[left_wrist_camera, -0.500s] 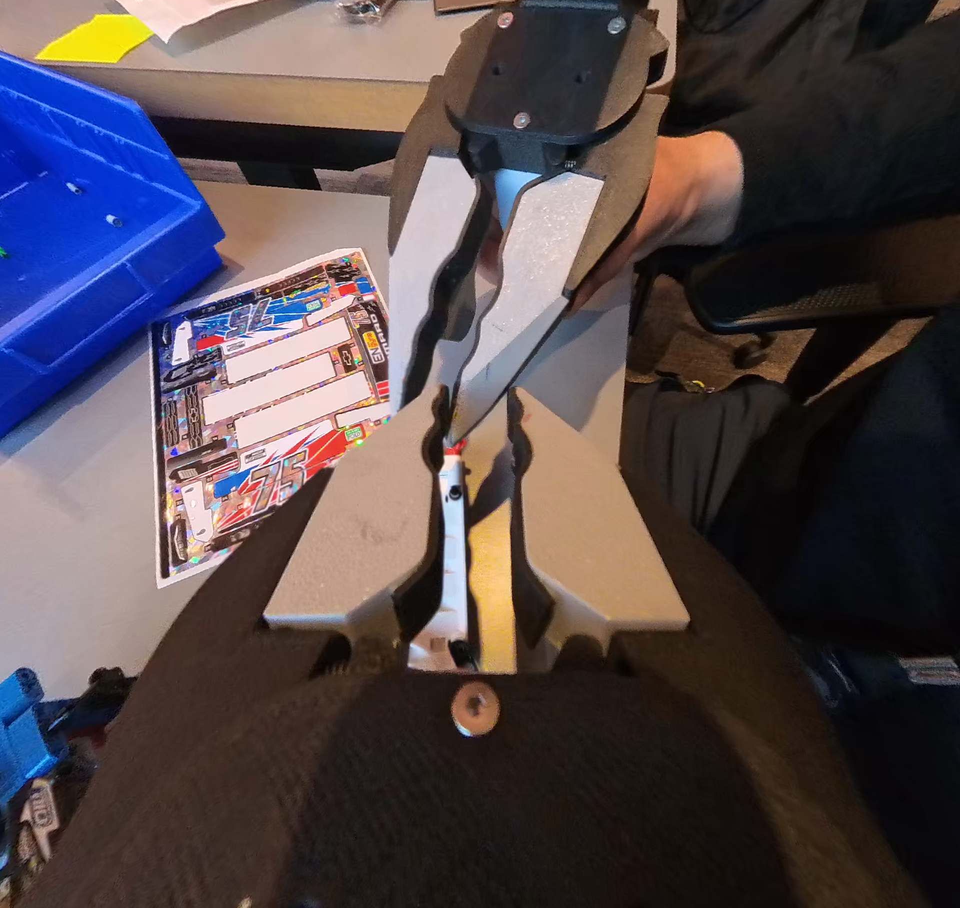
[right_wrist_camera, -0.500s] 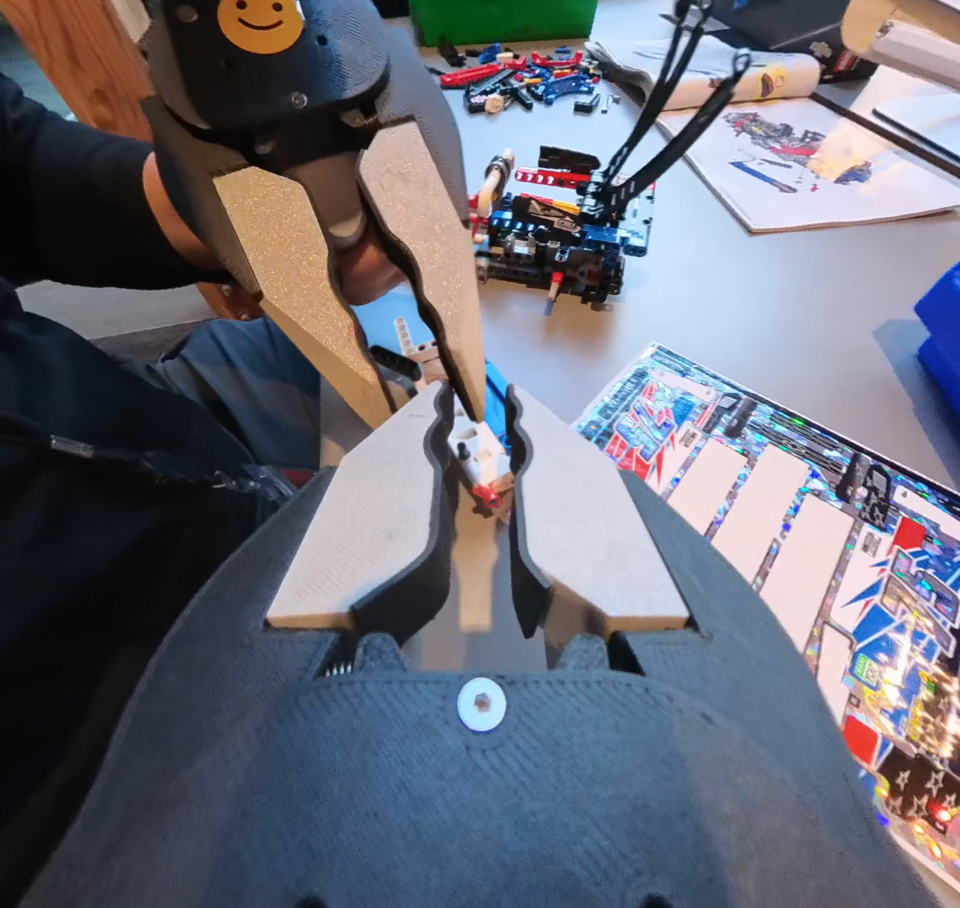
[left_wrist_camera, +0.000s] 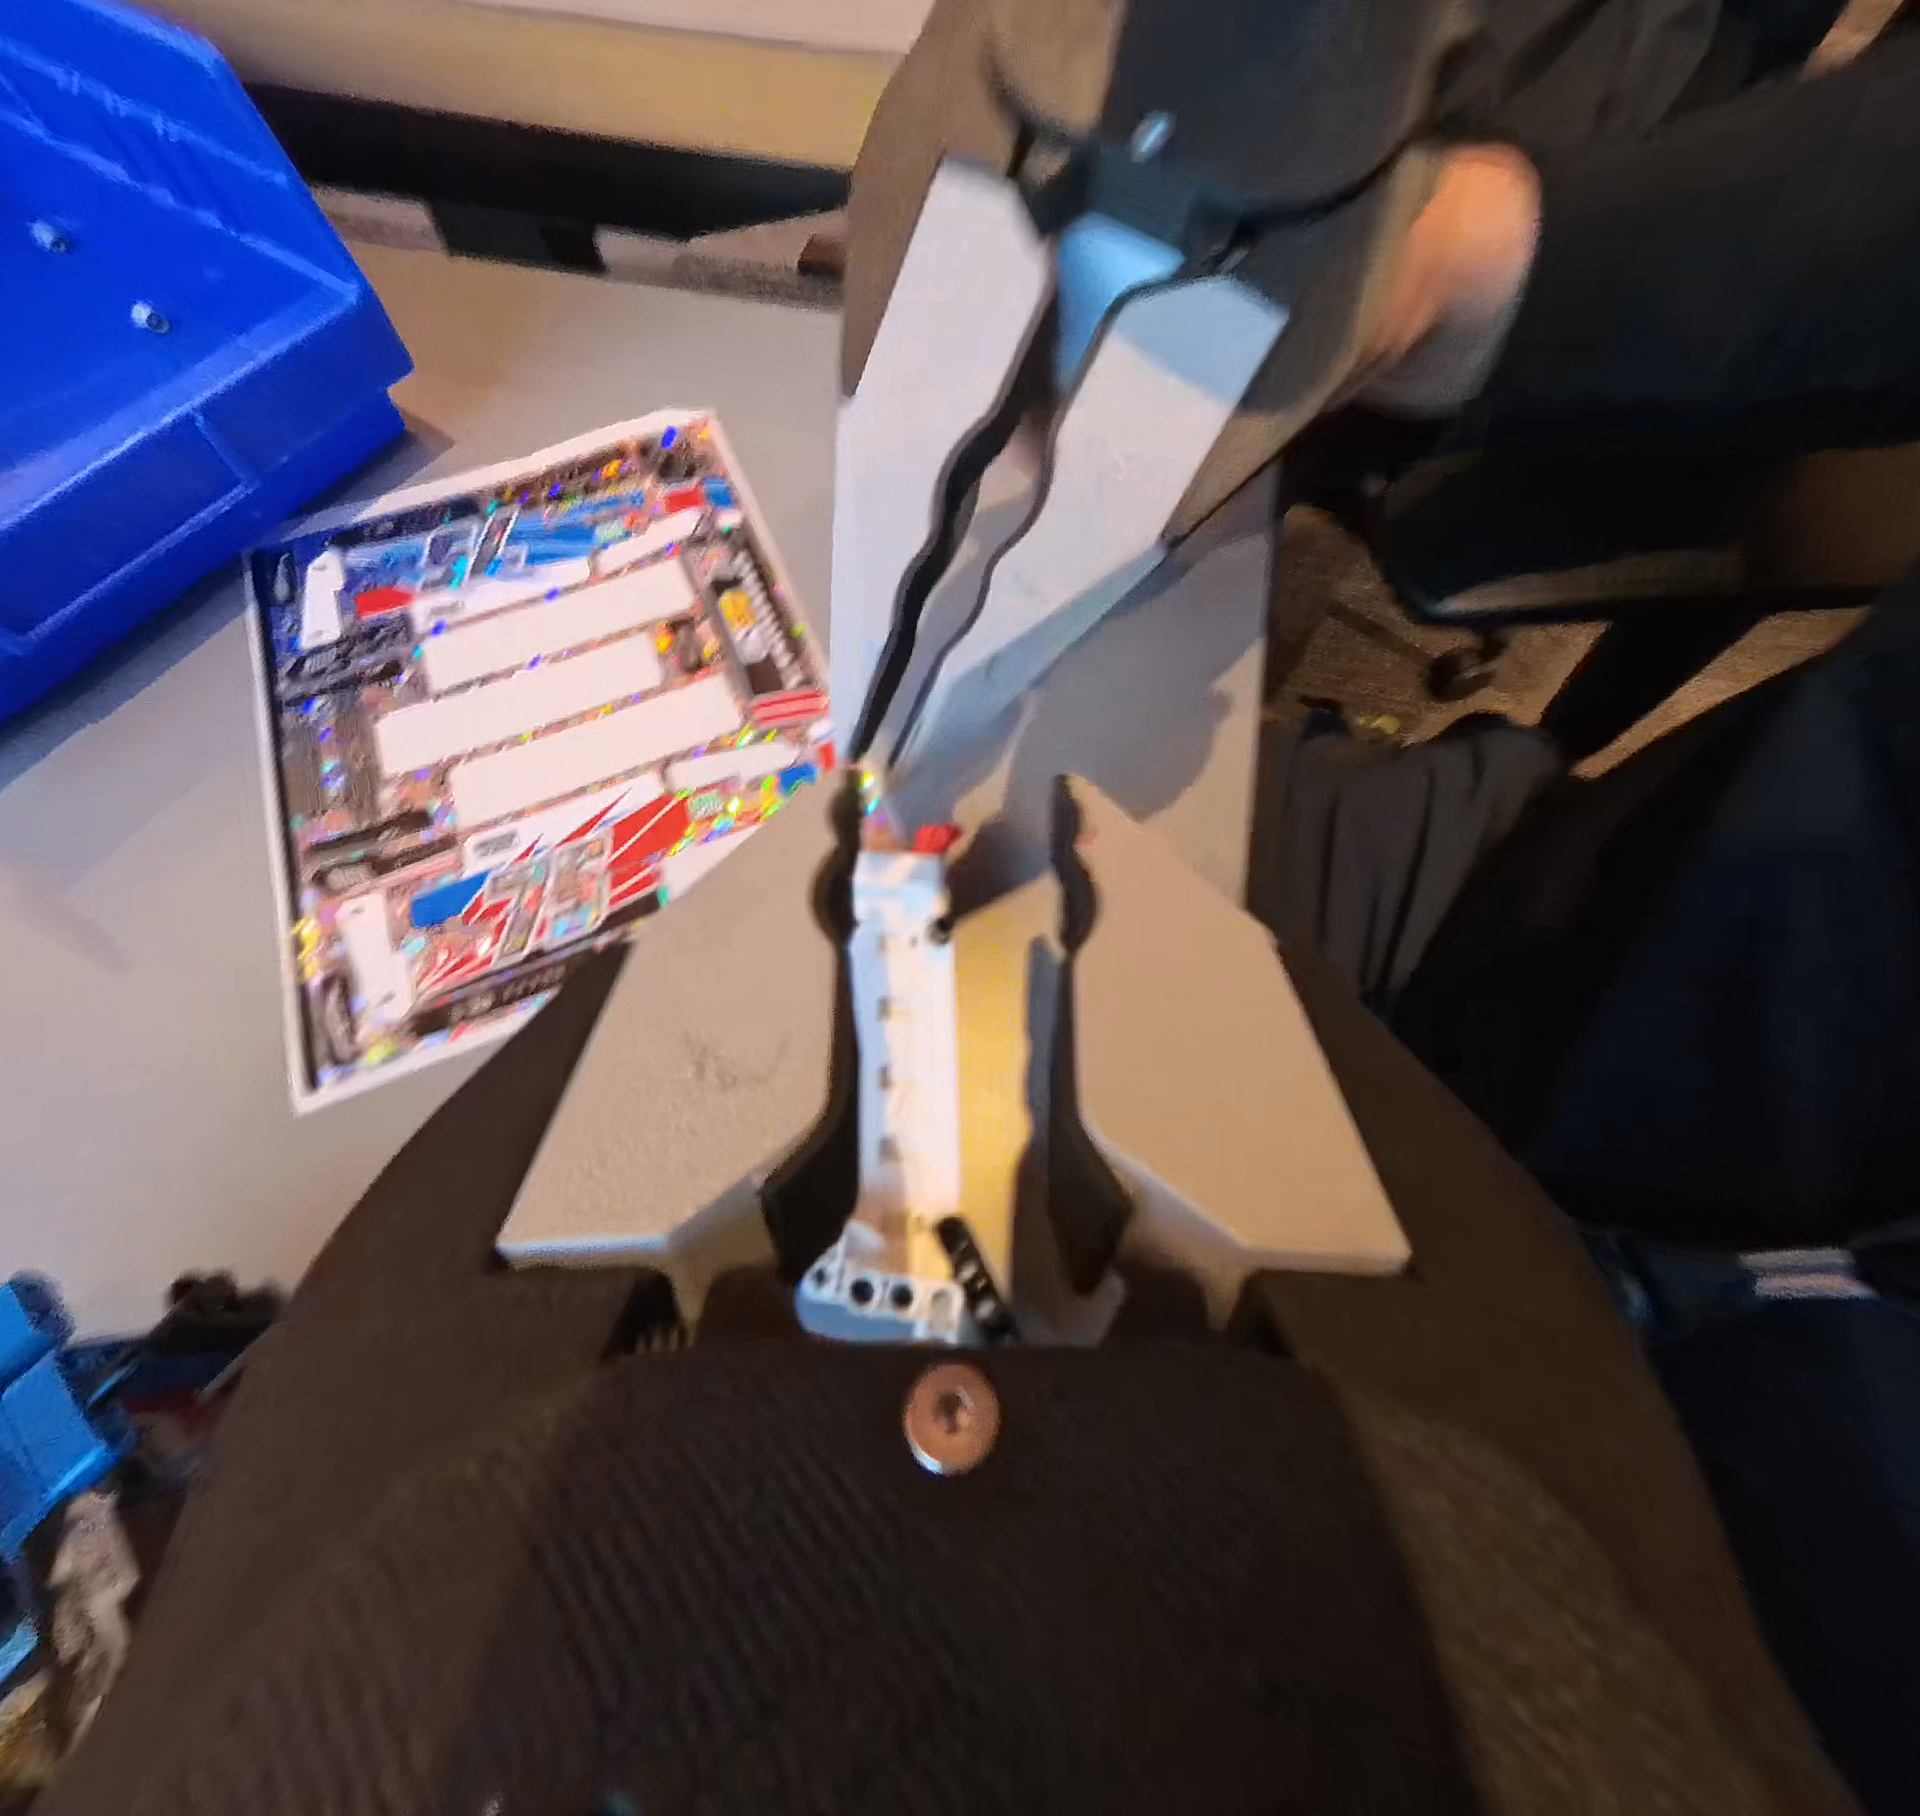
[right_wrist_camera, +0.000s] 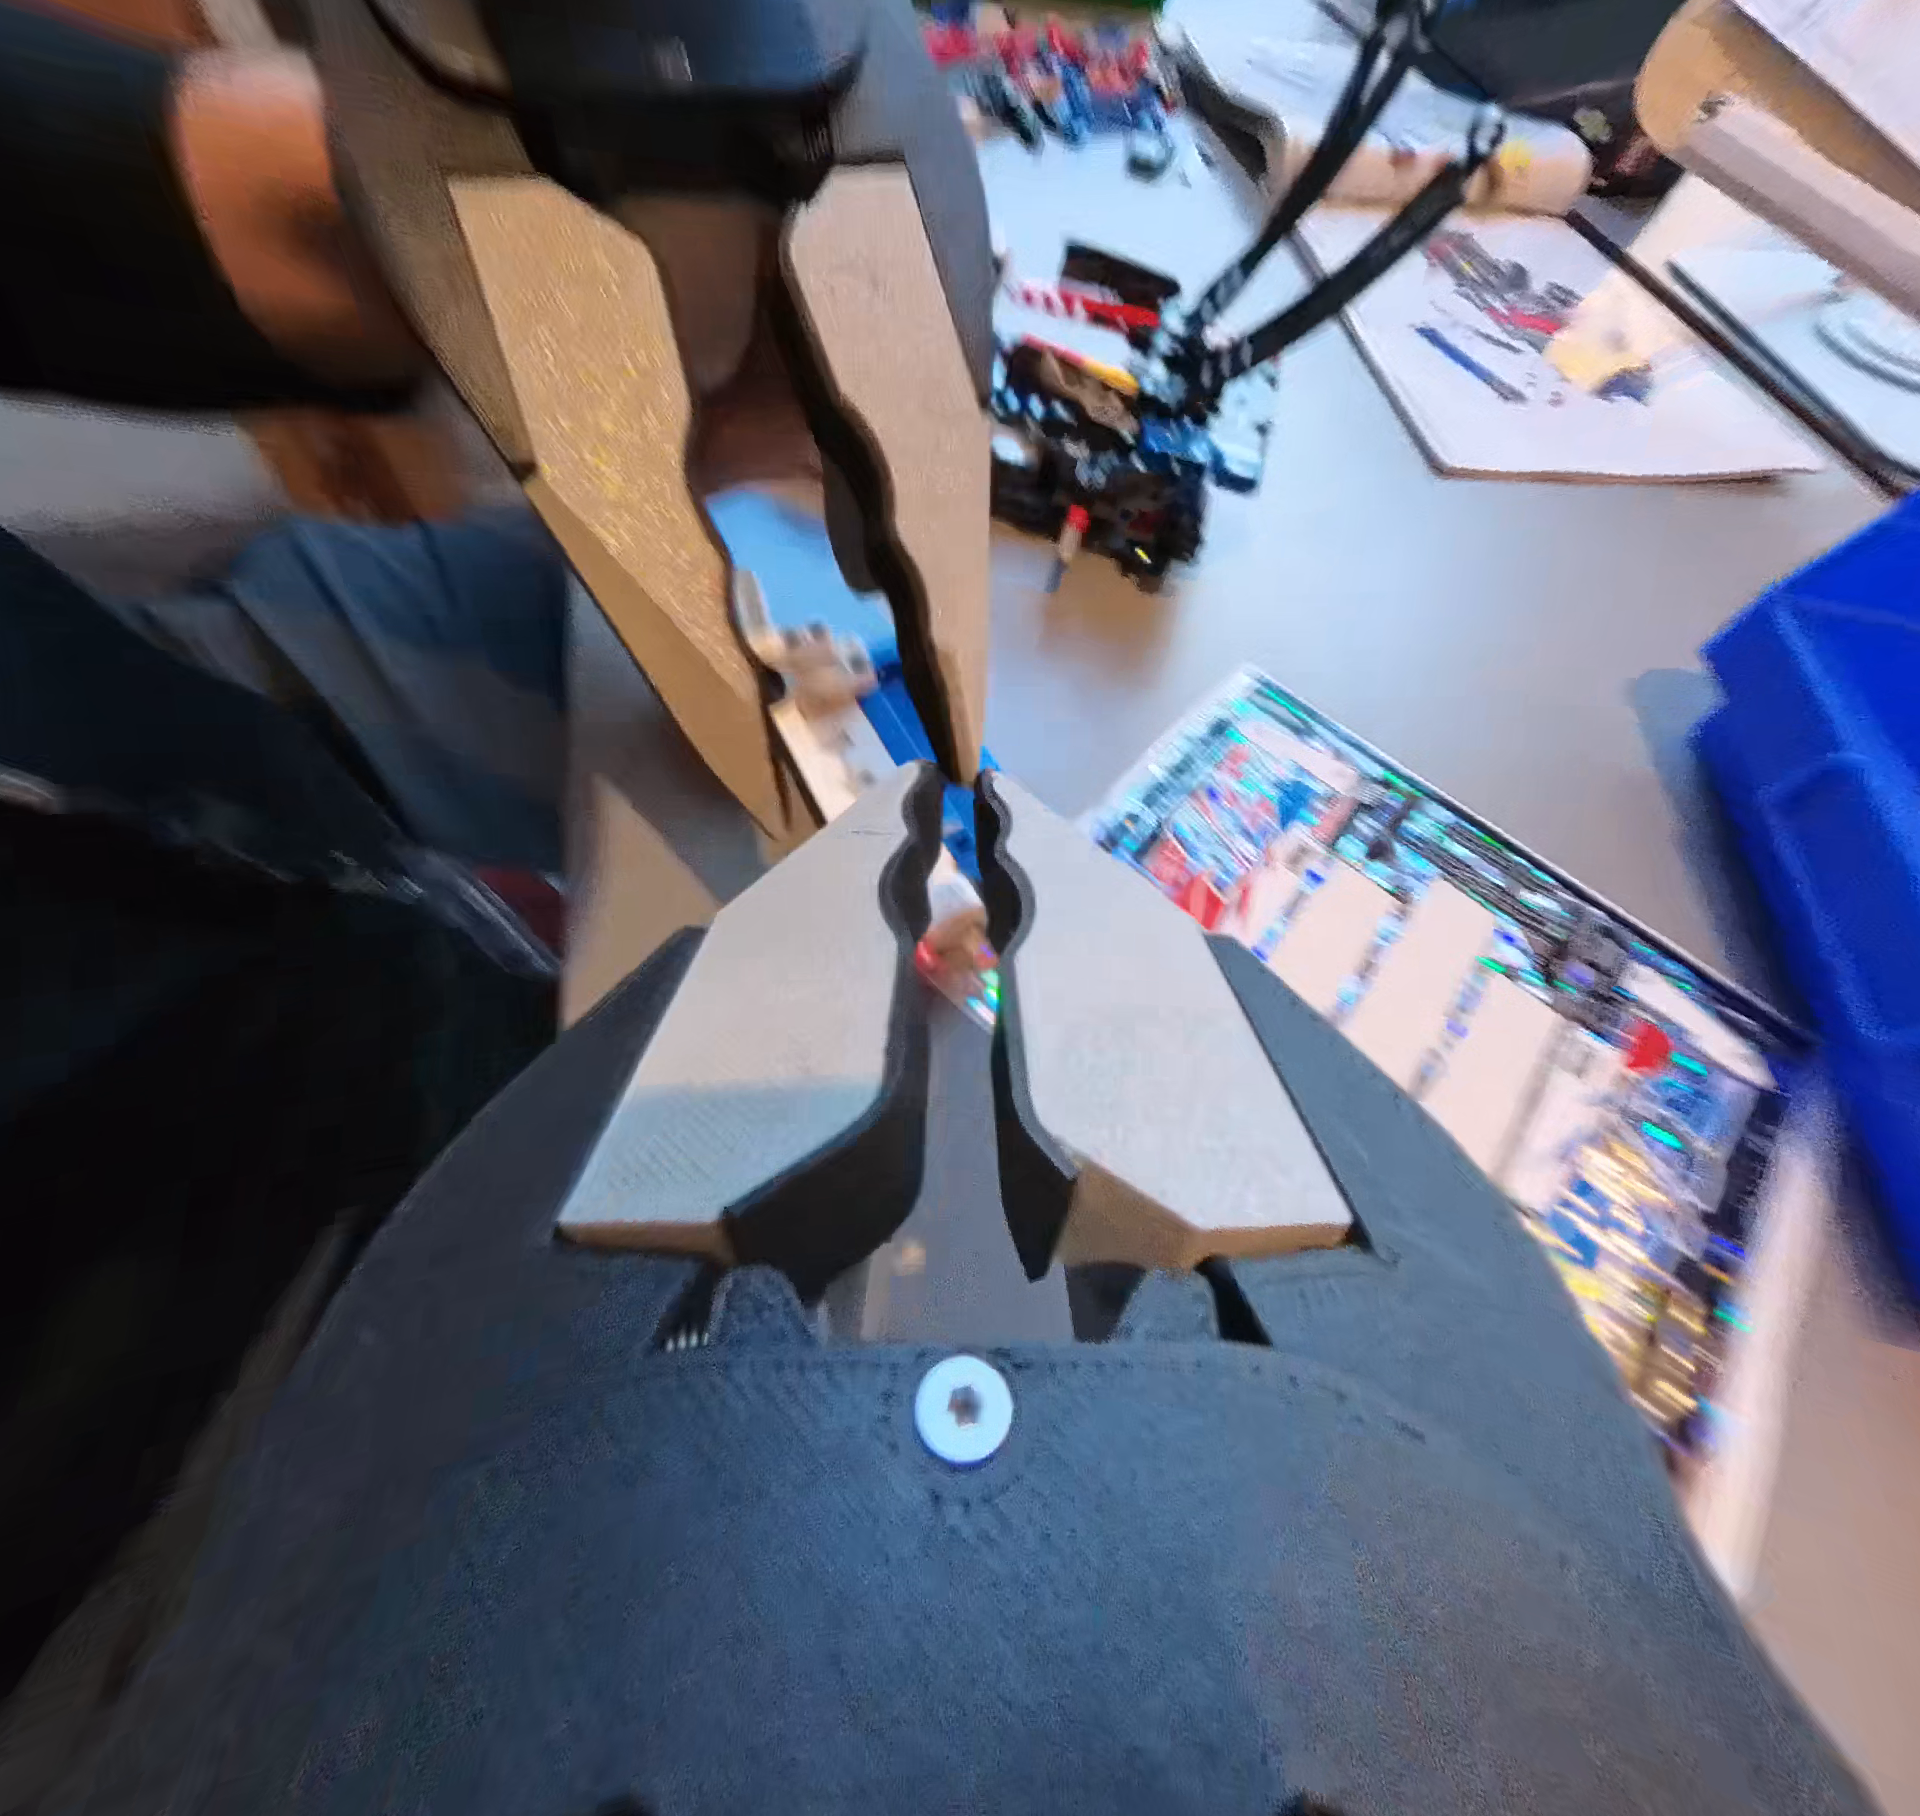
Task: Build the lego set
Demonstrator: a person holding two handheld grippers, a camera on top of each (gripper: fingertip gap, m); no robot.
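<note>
Gripping long white lego beam (left_wrist_camera: 902, 1070), left gripper (left_wrist_camera: 951, 810) fingers clamp it lengthwise; red piece (left_wrist_camera: 932, 837) at beam's far end. Right gripper (right_wrist_camera: 958, 792) fingers nearly closed, pinched on small sticker (right_wrist_camera: 961, 977) with holographic edge. Both grippers tip to tip over table (left_wrist_camera: 125, 1018) edge. Sticker sheet (left_wrist_camera: 530, 738) flat on table just beside, print blurred, unreadable. Blue bin (left_wrist_camera: 156, 332) beyond sheet. Partly built lego car (right_wrist_camera: 1122, 457) farther back; open instruction booklet (right_wrist_camera: 1558, 384) near it.
</note>
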